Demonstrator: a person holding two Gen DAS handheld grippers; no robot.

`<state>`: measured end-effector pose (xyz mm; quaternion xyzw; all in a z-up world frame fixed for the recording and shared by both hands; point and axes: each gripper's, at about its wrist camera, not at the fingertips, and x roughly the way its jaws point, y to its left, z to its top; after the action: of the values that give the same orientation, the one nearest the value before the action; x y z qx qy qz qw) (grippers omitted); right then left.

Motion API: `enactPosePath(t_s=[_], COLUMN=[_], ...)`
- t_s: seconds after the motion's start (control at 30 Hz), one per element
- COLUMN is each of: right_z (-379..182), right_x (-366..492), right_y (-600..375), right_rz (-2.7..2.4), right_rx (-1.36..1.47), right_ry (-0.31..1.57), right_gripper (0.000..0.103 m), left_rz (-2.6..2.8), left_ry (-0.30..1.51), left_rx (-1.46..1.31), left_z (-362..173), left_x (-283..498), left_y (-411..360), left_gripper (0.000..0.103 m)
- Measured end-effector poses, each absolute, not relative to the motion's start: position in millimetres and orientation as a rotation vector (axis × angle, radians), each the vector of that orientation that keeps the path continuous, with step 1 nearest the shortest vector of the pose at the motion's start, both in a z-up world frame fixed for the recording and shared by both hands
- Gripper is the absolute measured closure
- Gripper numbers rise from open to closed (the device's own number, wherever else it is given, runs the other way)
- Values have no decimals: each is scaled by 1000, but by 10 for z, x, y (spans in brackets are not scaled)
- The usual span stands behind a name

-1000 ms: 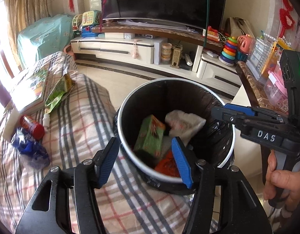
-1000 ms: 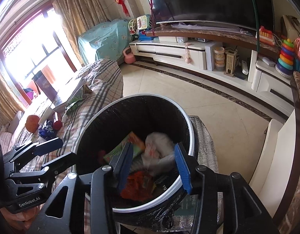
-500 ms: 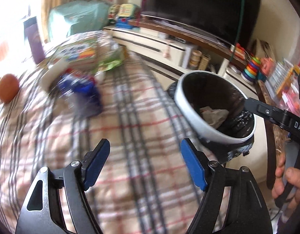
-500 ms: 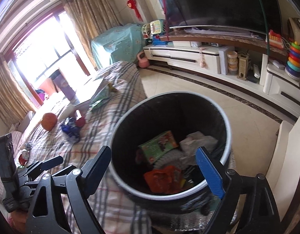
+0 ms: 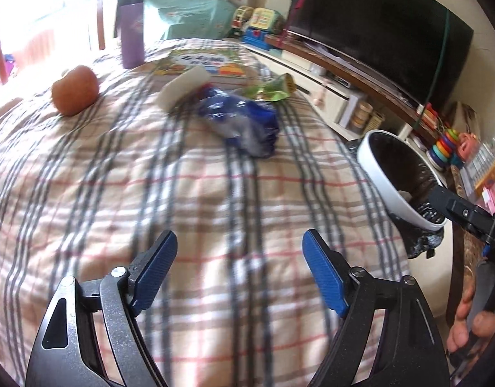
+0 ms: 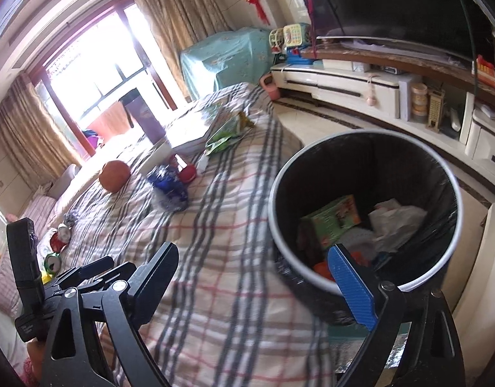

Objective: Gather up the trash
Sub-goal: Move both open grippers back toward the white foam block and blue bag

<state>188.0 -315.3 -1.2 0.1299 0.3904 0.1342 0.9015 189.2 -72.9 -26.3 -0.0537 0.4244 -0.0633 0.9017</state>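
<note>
A crumpled blue wrapper (image 5: 241,122) lies on the plaid-covered table (image 5: 183,200), with a green snack wrapper (image 5: 270,90) behind it. My left gripper (image 5: 239,271) is open and empty, hovering over the cloth short of the blue wrapper. The black-lined trash bin (image 6: 363,213) with a white rim stands at the table's right end (image 5: 395,174) and holds a green box (image 6: 334,219), white paper and orange scraps. My right gripper (image 6: 257,277) is open and empty at the bin's near left rim. The blue wrapper (image 6: 168,187) and green wrapper (image 6: 228,132) also show in the right wrist view.
An orange fruit (image 5: 75,90), a white block (image 5: 183,87), a picture book (image 5: 205,63) and a purple tumbler (image 5: 131,42) sit farther back on the table. A red item (image 6: 188,172) lies by the blue wrapper. A TV stand with toys lines the far wall (image 6: 360,80).
My left gripper has swung left from over the bin to above the table, facing the blue wrapper. My right gripper has opened wide and shifted left to the bin's rim.
</note>
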Motion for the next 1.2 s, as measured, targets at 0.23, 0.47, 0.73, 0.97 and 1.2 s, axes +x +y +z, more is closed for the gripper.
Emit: enactPosePath(t_s=[0.23,0.47,0.73,0.97,1.2], right_z=[-43,-74,-187,-208,-249], right_x=[1826,1863,2058,2241,2581], right_y=[-2885,-2510,-2203,-2071,-1896], right_rz=[326,392,416,383,428], right_rx=[250,141,85,35,58], right_ry=[765,752,820,778,791], right_gripper=[8,8,7,4,5], left_rz=[-47,89,152,131,94], left_ry=[892,875,819,830,857], left_rx=[-125,-15,50,-4,-56], left_z=[-334,-386,-366,-406,-433], left_x=[1818,1733,1650,1692,1840], left_y=[-453,-290,-78,81,168], left_gripper=[10,4,4,4,4])
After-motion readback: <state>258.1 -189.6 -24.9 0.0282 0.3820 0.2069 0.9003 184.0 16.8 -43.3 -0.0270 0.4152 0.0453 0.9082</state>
